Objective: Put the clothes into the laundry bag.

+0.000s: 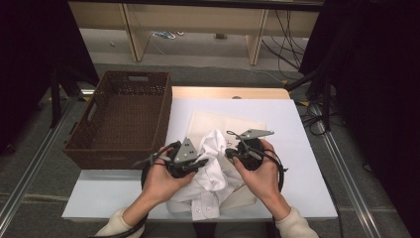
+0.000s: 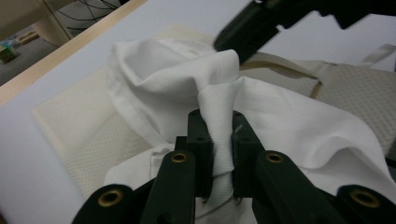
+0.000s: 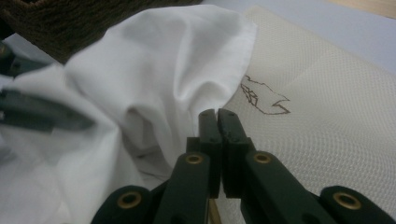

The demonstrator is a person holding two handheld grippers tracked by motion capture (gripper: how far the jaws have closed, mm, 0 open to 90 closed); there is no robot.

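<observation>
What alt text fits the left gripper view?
The left tongs pinch an upright fold of a white shirt between their black pads. The shirt lies bunched over a cream mesh cloth on a white table, and the other tongs reach in from the top.

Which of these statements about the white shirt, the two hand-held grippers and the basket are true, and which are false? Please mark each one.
1. The left hand-held gripper pinches a fold of the white shirt between its jaws. True.
2. The brown basket holds the white shirt. False: the basket has no shirt in it; the shirt lies on the white table, to the basket's right.
3. The jaws of the right hand-held gripper stand wide open. False: they are pressed together.
4. A cream cloth lies under the white shirt. True.
5. The basket stands at the table's right side. False: in the high view it stands at the left.
</observation>
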